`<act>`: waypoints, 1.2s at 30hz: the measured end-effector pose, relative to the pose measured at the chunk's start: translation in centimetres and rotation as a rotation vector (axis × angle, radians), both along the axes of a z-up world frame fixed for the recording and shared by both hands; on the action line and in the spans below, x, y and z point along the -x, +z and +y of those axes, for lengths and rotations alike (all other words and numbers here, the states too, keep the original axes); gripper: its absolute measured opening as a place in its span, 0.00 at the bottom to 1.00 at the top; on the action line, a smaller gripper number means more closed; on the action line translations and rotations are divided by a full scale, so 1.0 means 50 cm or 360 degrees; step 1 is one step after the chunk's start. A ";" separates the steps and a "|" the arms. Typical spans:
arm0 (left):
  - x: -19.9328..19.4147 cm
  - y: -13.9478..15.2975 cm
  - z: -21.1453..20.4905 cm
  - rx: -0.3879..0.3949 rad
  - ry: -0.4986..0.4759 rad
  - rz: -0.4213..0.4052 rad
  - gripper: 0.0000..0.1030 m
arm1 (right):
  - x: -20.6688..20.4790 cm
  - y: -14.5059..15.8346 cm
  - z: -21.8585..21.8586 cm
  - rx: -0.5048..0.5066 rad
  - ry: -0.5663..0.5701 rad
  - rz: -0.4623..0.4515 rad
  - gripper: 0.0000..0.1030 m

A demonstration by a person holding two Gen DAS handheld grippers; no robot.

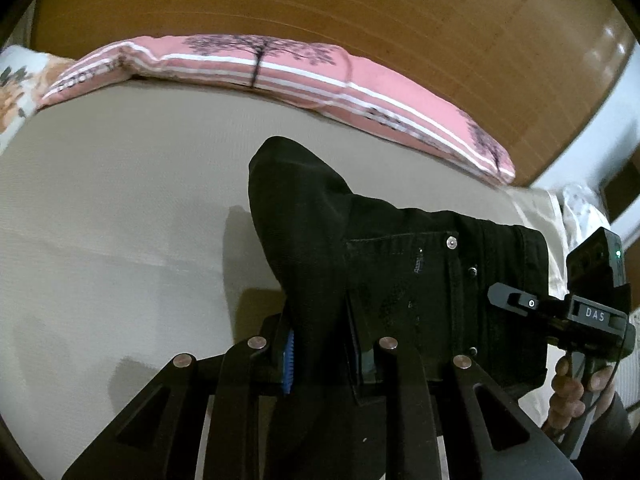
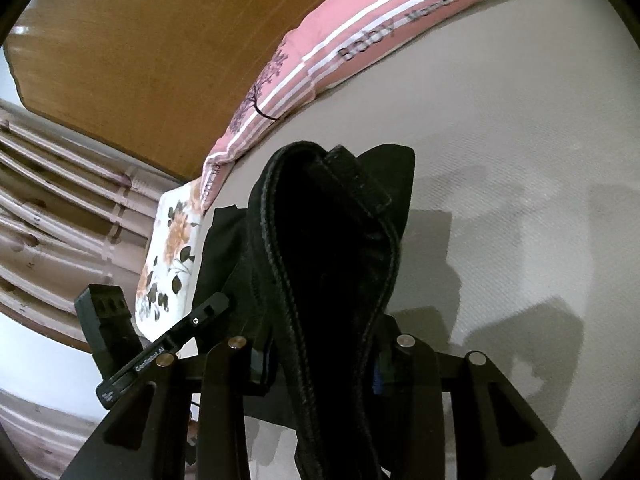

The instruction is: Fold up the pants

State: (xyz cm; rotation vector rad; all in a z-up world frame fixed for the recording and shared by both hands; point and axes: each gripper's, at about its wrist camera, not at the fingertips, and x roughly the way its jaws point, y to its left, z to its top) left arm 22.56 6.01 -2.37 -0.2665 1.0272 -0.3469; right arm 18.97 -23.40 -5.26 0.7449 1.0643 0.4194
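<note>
The black pants [image 1: 392, 264] hang lifted above the beige bed sheet [image 1: 112, 208], held at the waist end by both grippers. My left gripper [image 1: 324, 352] is shut on a bunch of the black fabric near the pocket and rivets. My right gripper [image 2: 320, 364] is shut on the thick waistband seam of the pants [image 2: 328, 248]. The right gripper [image 1: 560, 312] also shows at the right edge of the left wrist view, held by a hand. The left gripper [image 2: 168, 344] shows at the lower left of the right wrist view.
A pink striped pillow [image 1: 280, 68] lies along the far side of the bed against a wooden headboard [image 1: 320, 4]. A floral pillow [image 2: 172, 256] lies at the bed's corner. A curtain [image 2: 60, 216] hangs beyond it.
</note>
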 end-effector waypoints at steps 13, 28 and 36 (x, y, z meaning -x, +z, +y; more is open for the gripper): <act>-0.112 -0.013 0.046 -0.0091 0.0073 -0.0014 0.21 | -0.132 -0.005 0.064 0.0060 0.0017 0.0008 0.32; -0.126 -0.091 0.028 -0.0374 0.0063 -0.0032 0.43 | -0.157 -0.064 0.082 0.0494 -0.0009 0.0011 0.50; -0.072 -0.076 0.023 -0.0480 0.0043 -0.0054 0.51 | -0.096 -0.047 0.091 0.0643 0.0003 -0.0029 0.55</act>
